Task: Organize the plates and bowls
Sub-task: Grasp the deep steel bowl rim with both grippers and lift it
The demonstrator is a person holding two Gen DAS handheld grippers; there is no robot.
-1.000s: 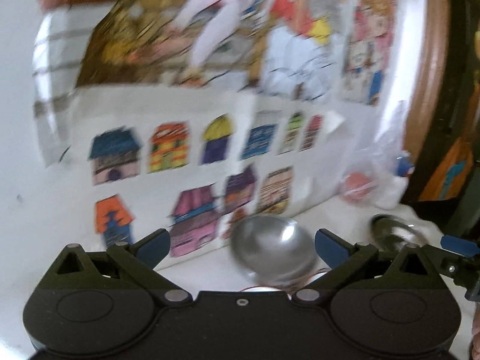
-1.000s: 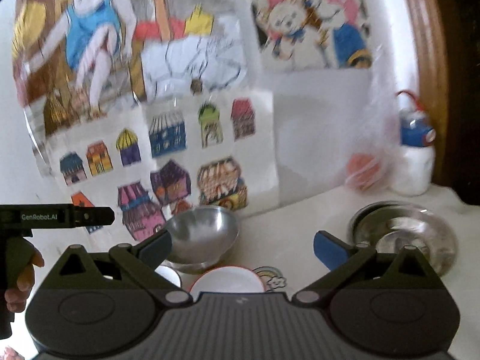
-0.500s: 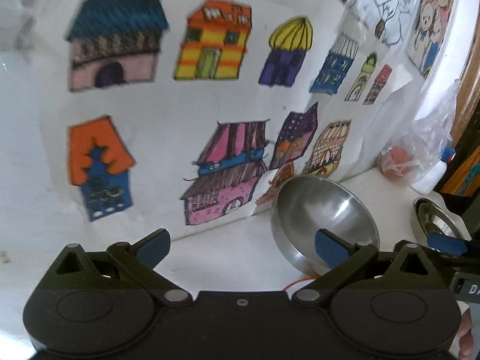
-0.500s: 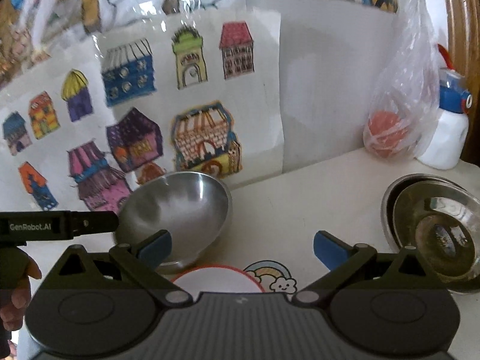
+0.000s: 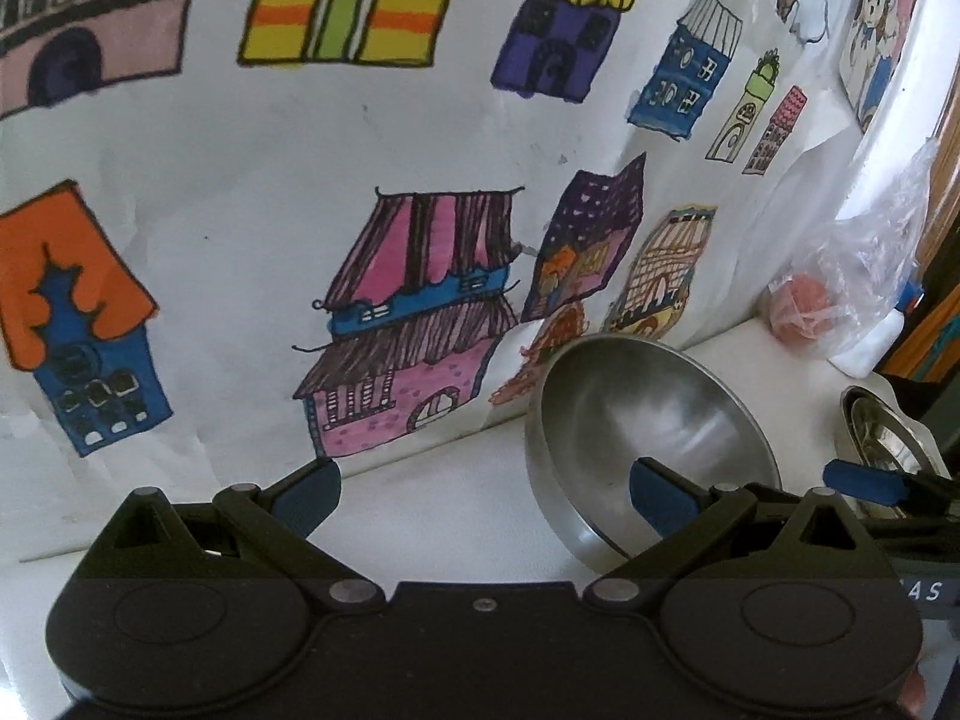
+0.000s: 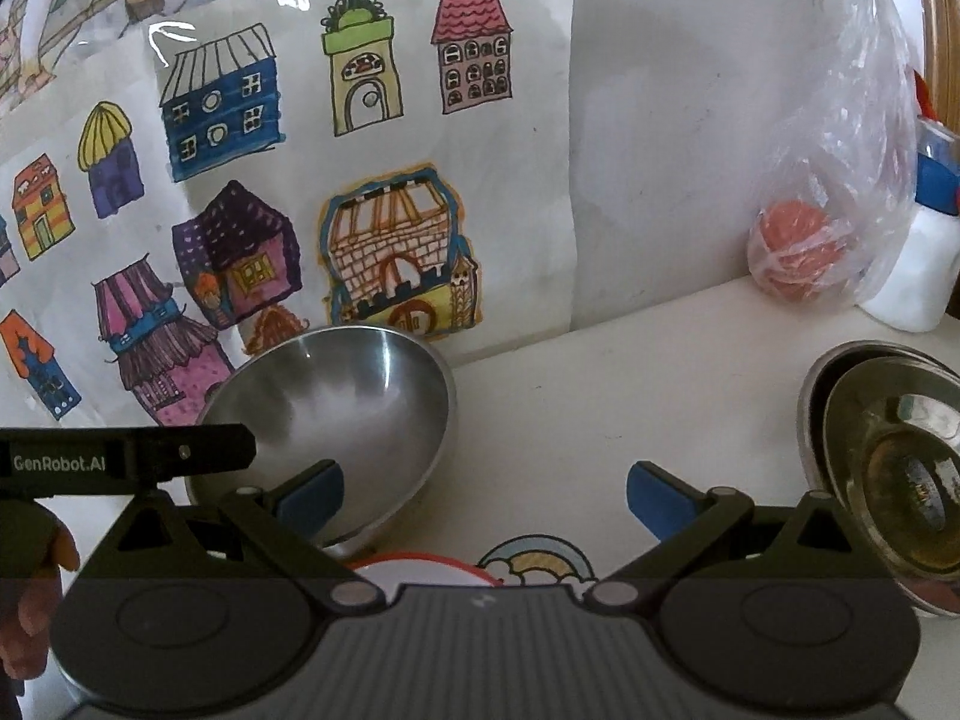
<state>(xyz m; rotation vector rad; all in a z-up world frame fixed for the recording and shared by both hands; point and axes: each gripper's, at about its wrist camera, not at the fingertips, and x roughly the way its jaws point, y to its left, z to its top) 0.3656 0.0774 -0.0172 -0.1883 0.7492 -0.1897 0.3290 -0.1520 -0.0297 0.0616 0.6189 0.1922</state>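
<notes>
A shiny steel bowl (image 5: 648, 414) (image 6: 336, 414) rests tilted on the white table against the drawing-covered wall. My left gripper (image 5: 486, 492) is open, its right finger just in front of the bowl's near side. My right gripper (image 6: 485, 489) is open too, its left finger overlapping the bowl's right edge, nothing between its fingers. A stack of steel plates and a steel bowl (image 6: 894, 468) lies at the right; its edge (image 5: 882, 432) shows in the left wrist view. A white plate with a red rim (image 6: 420, 567) peeks out below the right gripper.
Paper drawings of coloured houses (image 5: 420, 324) cover the wall close behind the bowl. A clear plastic bag with a red ball (image 6: 798, 252) and a white bottle (image 6: 918, 264) stand at the back right. The left gripper's black body (image 6: 120, 459) crosses the right view's left side, a hand below it.
Both grippers have moved forward and lower toward the steel bowl and the wall. The bowl now looks larger and nearer in both views. Both stay open.
</notes>
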